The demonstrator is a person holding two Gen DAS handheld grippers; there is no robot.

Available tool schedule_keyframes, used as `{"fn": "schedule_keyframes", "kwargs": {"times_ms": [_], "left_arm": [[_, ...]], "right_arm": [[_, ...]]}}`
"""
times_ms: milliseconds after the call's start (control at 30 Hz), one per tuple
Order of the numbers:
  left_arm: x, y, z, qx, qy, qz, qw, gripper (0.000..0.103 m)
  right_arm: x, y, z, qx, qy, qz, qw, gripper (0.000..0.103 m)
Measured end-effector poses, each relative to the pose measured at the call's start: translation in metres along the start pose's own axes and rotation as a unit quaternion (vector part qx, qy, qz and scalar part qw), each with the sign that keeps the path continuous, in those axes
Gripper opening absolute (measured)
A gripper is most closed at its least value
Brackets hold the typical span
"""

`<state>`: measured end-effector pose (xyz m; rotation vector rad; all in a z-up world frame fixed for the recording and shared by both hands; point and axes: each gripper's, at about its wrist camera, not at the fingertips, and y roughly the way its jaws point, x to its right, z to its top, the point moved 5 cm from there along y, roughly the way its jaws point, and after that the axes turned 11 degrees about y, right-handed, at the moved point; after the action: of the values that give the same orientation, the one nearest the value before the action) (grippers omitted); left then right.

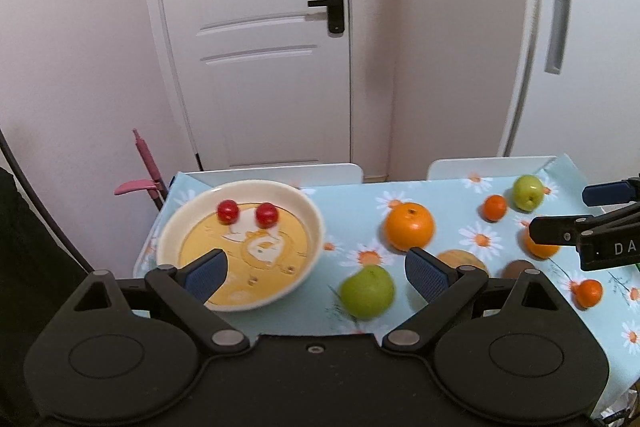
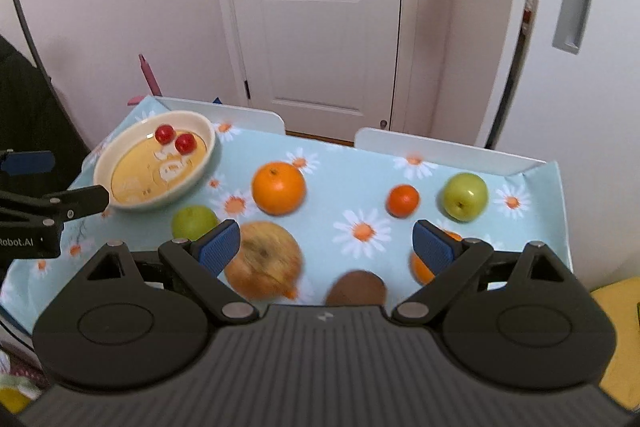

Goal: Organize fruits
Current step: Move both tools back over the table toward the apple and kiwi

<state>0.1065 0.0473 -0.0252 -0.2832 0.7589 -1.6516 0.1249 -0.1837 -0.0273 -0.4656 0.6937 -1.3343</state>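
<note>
Both tongs [image 1: 316, 273] agape; green apple [image 1: 367, 291] between.

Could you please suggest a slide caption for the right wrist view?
Open right gripper above scattered fruit; two cherry tomatoes already in the bowl.

Both tools are showing matte black housings with two round discs, silver pivot screws and triangular cutouts. The left gripper [image 1: 316, 273] and right gripper [image 2: 326, 247] are wearing textured blue pads; white lettering is showing at each neighbour's side.
</note>
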Motion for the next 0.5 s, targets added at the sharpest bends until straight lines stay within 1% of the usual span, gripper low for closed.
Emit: {"fn": "schedule_keyframes", "kwargs": {"times_ms": [167, 500], "left_arm": [[0.029, 0.002, -0.006, -0.005, 0.008, -0.006, 0.9999, 0.098], [0.082, 0.037, -0.016, -0.015, 0.051, -0.052, 0.9972, 0.098]], "right_arm": [[0.024, -0.002, -0.013, -0.007, -0.012, 0.008, 1.000, 0.103], [0.056, 0.018, -0.049, -0.034, -0.082, 0.038, 0.995, 0.103]]}}
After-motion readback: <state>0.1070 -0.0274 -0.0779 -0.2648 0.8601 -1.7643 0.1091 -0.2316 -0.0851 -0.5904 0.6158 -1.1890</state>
